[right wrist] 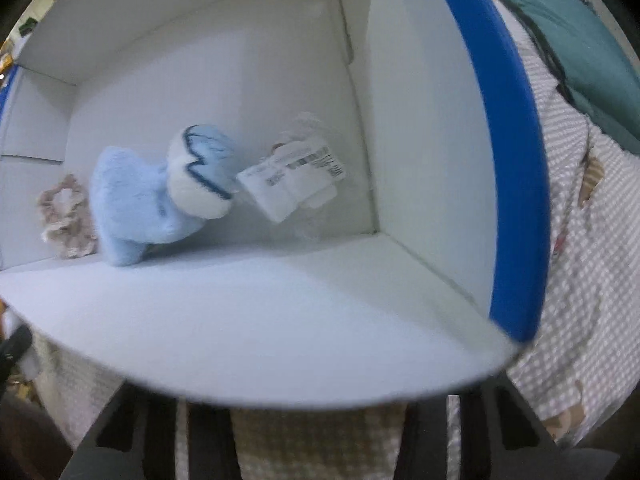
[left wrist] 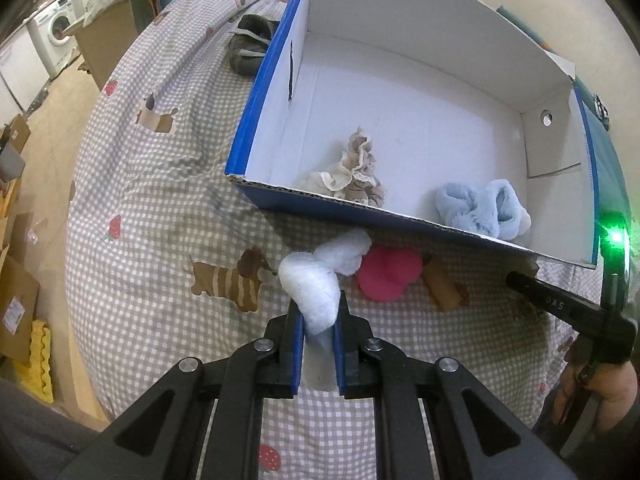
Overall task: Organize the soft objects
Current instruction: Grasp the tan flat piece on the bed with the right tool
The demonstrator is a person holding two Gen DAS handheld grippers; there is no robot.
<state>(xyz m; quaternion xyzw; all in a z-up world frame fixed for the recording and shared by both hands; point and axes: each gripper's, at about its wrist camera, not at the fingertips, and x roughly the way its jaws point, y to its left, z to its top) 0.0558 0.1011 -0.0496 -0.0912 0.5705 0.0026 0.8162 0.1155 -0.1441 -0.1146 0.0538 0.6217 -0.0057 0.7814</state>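
My left gripper (left wrist: 318, 320) is shut on a fluffy white sock (left wrist: 314, 286) just above the checked bedspread, in front of the blue box (left wrist: 244, 128) with a white inside. A pink soft item (left wrist: 390, 272) lies beside the sock against the box's near wall. Inside the box lie a beige frilly item (left wrist: 354, 168) and a pair of light blue fluffy slippers (left wrist: 484, 208). In the right wrist view the slippers (right wrist: 160, 200) with a paper tag (right wrist: 294, 184) and the frilly item (right wrist: 64, 216) show in the box; the near wall hides my right fingertips. The right gripper's black finger (left wrist: 520, 280) shows at the box's near corner.
A grey-brown shoe-like item (left wrist: 248, 46) lies on the bed left of the box. The bedspread (left wrist: 160, 200) falls off at its left edge toward a floor with cardboard boxes (left wrist: 16, 300) and a washing machine (left wrist: 54, 26). A teal cushion (right wrist: 576, 40) lies right of the box.
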